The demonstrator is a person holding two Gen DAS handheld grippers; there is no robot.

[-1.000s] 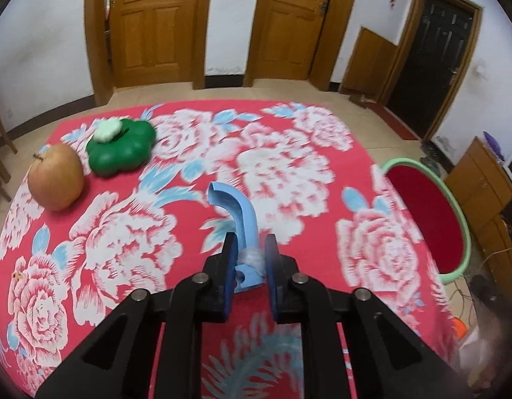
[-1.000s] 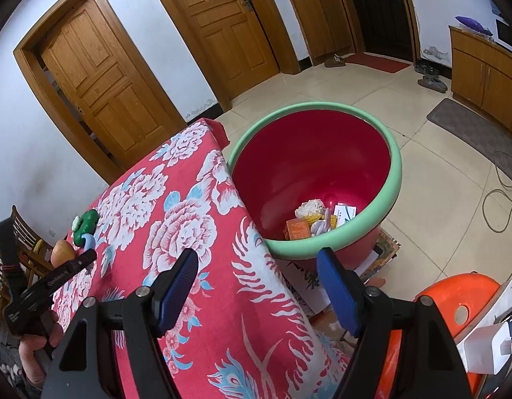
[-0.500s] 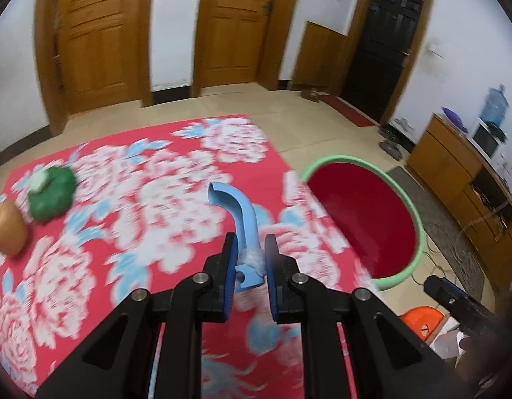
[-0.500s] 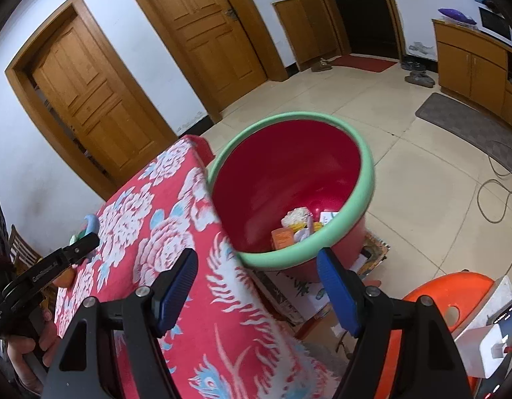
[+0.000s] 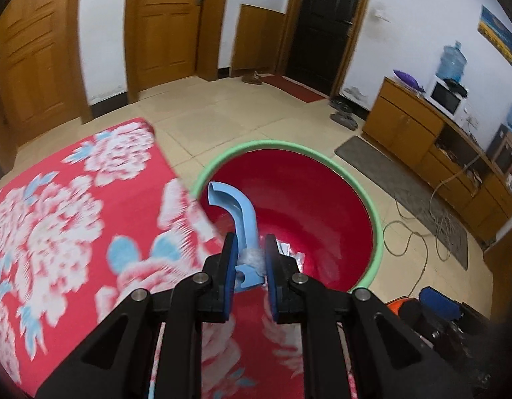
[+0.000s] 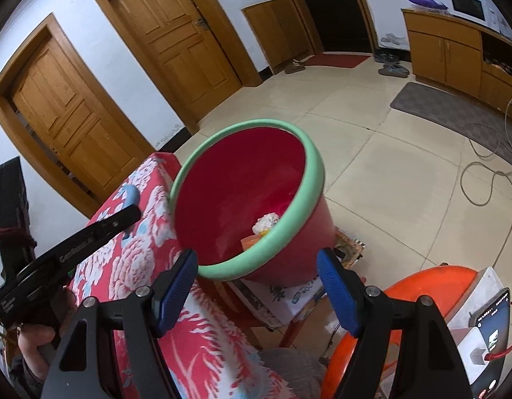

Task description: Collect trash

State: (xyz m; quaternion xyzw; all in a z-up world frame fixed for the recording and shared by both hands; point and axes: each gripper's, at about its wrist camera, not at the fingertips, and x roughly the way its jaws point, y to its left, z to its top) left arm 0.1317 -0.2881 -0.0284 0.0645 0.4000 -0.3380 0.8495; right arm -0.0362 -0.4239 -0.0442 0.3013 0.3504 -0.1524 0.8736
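My left gripper is shut on a light blue curved plastic piece with a tuft of white fluff at the pads. The piece's tip hangs over the near rim of a red basin with a green rim, which stands beside the table with the red floral cloth. In the right wrist view my right gripper stands open and empty, just in front of the basin. Crumpled white paper and an orange packet lie inside. The left gripper reaches in from the left, held by a hand.
An orange stool with a phone on it stands at the lower right. Printed cardboard lies under the basin. Cables and a grey mat lie on the tiled floor by a wooden cabinet.
My left gripper has swung right with the blue piece, from over the table's middle to the edge by the basin. The right wrist view has shifted, so the basin sits further left.
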